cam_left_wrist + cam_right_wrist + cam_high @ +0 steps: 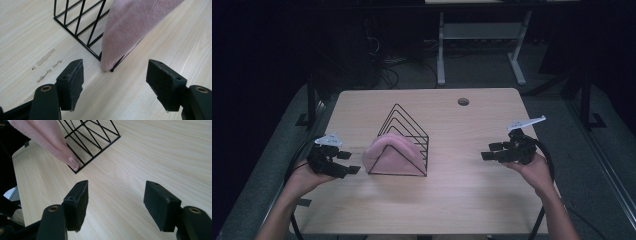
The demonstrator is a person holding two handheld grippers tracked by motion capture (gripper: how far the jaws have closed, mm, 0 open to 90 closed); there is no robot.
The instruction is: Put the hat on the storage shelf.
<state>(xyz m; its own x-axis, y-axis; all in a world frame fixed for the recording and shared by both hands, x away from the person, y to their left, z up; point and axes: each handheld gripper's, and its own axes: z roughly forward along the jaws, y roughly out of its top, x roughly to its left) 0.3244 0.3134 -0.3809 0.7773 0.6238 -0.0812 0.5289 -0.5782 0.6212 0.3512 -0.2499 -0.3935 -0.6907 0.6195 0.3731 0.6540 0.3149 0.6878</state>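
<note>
A black wire rack (404, 135) of triangular dividers stands in the middle of the wooden table (462, 190). A pink knitted cloth (391, 154) is draped over its front triangles. My left gripper (349, 162) is just left of the cloth, open, with nothing between its pads. In the left gripper view the cloth's corner (110, 60) hangs down to the table a short way ahead of the jaws, beside the rack's wires (82, 37). My right gripper (491, 151) is open and empty, well to the right of the rack. The right gripper view shows the cloth's end (71, 161) with a small label and the rack (95, 142) farther off.
A round hole (463, 101) sits near the table's far edge. Scuff marks (46, 65) lie on the wood left of the rack. A white-legged table frame (479, 45) and cables stand on the floor beyond. Bare wood lies between the rack and my right gripper.
</note>
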